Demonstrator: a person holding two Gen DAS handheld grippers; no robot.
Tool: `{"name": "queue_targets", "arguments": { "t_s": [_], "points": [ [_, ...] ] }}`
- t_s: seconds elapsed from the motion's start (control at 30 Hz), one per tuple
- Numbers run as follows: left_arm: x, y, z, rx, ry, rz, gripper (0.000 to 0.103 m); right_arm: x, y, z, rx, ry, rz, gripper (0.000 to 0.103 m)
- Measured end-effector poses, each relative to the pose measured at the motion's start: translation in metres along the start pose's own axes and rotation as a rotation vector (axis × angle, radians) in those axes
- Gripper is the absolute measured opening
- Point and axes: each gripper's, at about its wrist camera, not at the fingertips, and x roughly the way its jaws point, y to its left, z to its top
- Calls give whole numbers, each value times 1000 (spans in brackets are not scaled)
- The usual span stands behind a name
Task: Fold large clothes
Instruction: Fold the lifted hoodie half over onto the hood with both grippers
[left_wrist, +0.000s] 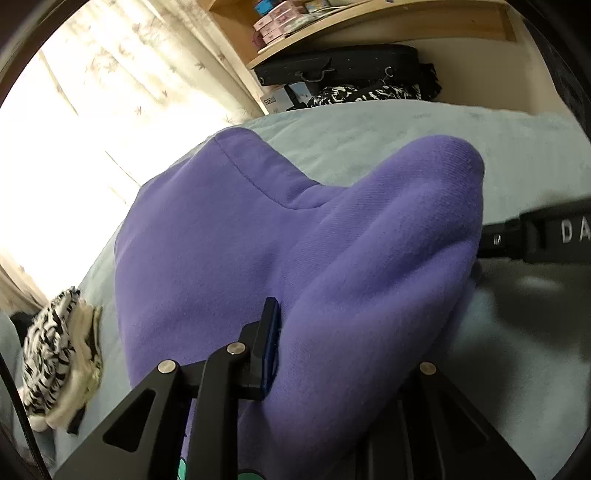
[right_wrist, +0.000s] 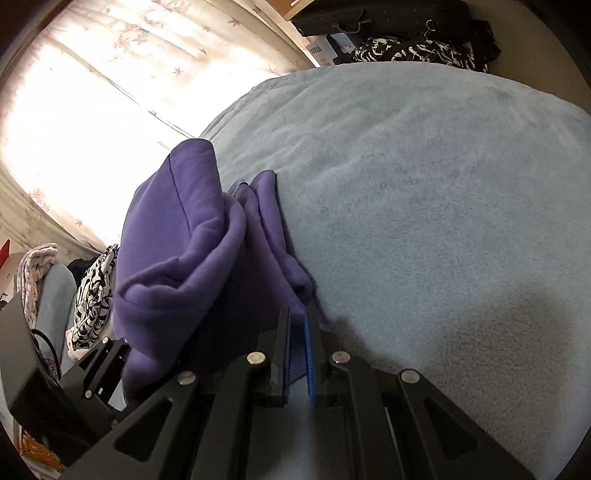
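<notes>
A purple sweatshirt lies bunched on a pale blue blanket. My left gripper is shut on a thick fold of the purple sweatshirt; only its left finger shows, the cloth hides the other. The right gripper's body reaches in from the right of the left wrist view, its tip hidden behind the cloth. In the right wrist view my right gripper is shut on a thin edge of the sweatshirt, low over the blanket.
A black-and-white patterned garment lies at the bed's left edge, also in the right wrist view. A black case and dark patterned clothes sit beyond the bed's far end under a wooden shelf. A bright curtained window is left.
</notes>
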Motion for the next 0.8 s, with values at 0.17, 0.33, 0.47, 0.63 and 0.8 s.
{"name": "queue_targets", "arguments": {
  "t_s": [0.17,0.33,0.47,0.63,0.8],
  "points": [
    [-1,10,4,-20,8,-54,20,-14,7,19,-26,8,7,7],
    [-2,24,9,-82,26,-152,31,-36,19,45,-76,-11,77,40],
    [-2,24,10,-86,30,-179,37,-42,34,59,-86,33,211,43],
    [-5,29,11,-122,34,-243,52,-29,46,68,-97,108,255,43],
    [-12,32,11,-122,20,-310,74,-8,42,66,-91,185,229,43]
  ]
}}
